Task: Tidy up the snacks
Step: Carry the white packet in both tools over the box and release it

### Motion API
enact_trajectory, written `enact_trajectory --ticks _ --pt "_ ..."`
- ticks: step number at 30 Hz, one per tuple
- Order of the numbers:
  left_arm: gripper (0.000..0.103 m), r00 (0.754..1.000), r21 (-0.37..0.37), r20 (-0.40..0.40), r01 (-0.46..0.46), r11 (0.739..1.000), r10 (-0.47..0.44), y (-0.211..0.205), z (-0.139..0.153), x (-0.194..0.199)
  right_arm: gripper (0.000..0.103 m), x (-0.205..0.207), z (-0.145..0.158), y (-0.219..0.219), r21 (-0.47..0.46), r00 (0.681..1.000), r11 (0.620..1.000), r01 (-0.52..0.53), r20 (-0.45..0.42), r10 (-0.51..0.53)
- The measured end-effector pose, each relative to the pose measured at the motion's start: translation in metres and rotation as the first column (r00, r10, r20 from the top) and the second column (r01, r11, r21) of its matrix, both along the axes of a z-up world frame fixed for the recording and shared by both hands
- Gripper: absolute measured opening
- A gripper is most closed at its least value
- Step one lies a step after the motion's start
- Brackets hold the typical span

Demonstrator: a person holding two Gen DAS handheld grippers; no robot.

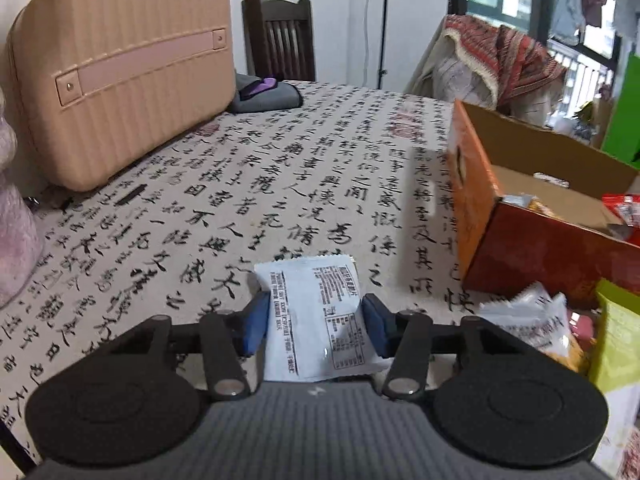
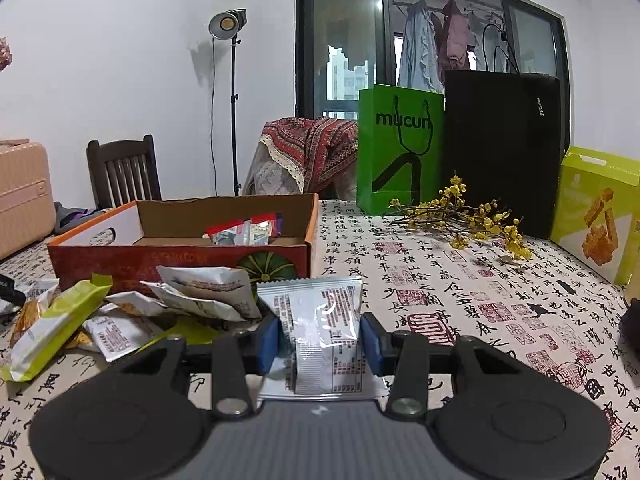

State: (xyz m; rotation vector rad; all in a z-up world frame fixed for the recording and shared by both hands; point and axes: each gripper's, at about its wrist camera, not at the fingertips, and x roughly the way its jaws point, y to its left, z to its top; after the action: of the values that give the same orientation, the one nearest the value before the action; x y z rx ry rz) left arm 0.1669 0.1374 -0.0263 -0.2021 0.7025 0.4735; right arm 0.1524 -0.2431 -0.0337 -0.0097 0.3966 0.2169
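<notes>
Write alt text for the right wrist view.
The right claw grips a white snack packet over a calligraphy-print tablecloth. Left of it, loose snack packets lie before an open cardboard box holding more.

White walls (image 2: 120,60) close the room. A dark wooden chair (image 2: 122,172) with a slatted back stands at the far edge of the surface (image 1: 280,168), which is draped in a cloth printed with black calligraphy and red seals. Beside the chair, a studio lamp (image 2: 228,24) on a thin black stand glows faintly. A dark-framed window (image 2: 344,48) shows buildings outside and clothes hanging on a line. A second chair wears a red patterned throw (image 2: 312,144) with a lace edge.
</notes>
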Motion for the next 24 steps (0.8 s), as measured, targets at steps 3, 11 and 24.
enact_trajectory --ticks 3,11,24 --pt "0.049 1.000 -0.003 0.027 0.012 1.000 -0.012 -0.001 0.001 -0.010 0.043 0.000 0.000 0.001 -0.002 1.000 1.000 0.000 0.001 0.000" --pt "0.049 0.990 0.015 0.129 0.055 0.998 -0.056 -0.008 0.021 -0.033 0.043 -0.001 0.001 0.000 -0.009 1.000 1.000 0.010 0.003 -0.010" --pt "0.049 0.944 0.098 0.272 0.164 0.982 -0.185 -0.047 0.070 -0.040 0.043 0.000 0.035 -0.006 0.082 0.998 0.996 -0.033 0.063 0.027"
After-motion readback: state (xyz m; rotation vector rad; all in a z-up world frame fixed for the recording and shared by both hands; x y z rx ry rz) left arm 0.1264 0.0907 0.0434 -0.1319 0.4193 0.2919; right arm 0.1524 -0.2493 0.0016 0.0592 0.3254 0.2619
